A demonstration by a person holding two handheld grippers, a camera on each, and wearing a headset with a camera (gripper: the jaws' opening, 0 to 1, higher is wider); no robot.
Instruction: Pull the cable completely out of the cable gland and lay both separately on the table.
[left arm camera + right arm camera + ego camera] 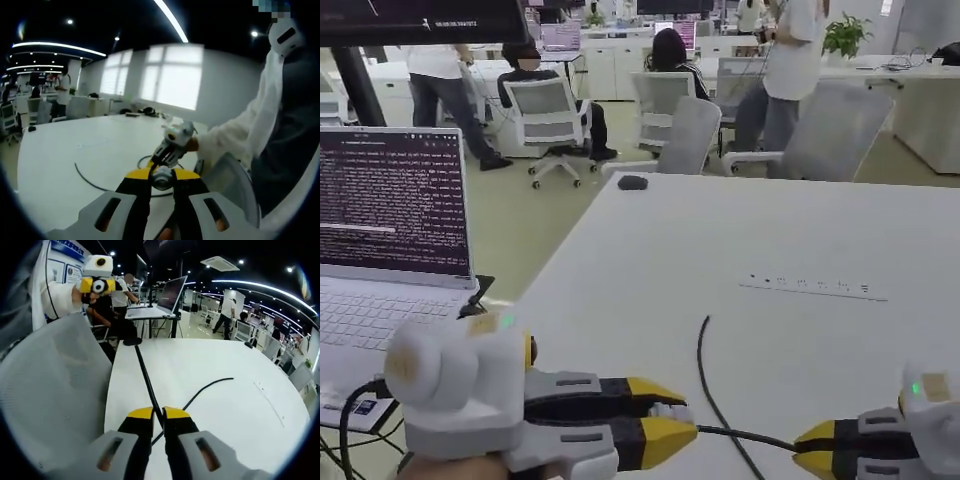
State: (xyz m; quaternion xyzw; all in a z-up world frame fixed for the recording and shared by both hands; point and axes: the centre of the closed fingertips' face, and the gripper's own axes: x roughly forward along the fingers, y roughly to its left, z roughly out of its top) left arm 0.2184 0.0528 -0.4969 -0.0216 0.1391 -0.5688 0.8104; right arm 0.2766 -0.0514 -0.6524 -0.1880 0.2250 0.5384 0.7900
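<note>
Left gripper point(672, 420) clamps the cable gland point(163, 178); right gripper point(808, 450), near it, pinches the cable point(703, 375). The straight span between them runs left–right above the tabletop point(800, 230), so extraction likely follows that axis.

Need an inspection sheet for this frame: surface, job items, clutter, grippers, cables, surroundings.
Surface: white table, mostly bare.
Job's things: cable gland in the left jaws; black cable runs taut from it to the right jaws, with its tail on the table.
Clutter: open laptop; dark mouse at the far edge; flat white strip.
Grippers: left gripper shut on the gland; right gripper shut on the cable.
Cables: dark leads by the laptop.
Surroundings: office chairs, people, potted plant.
</note>
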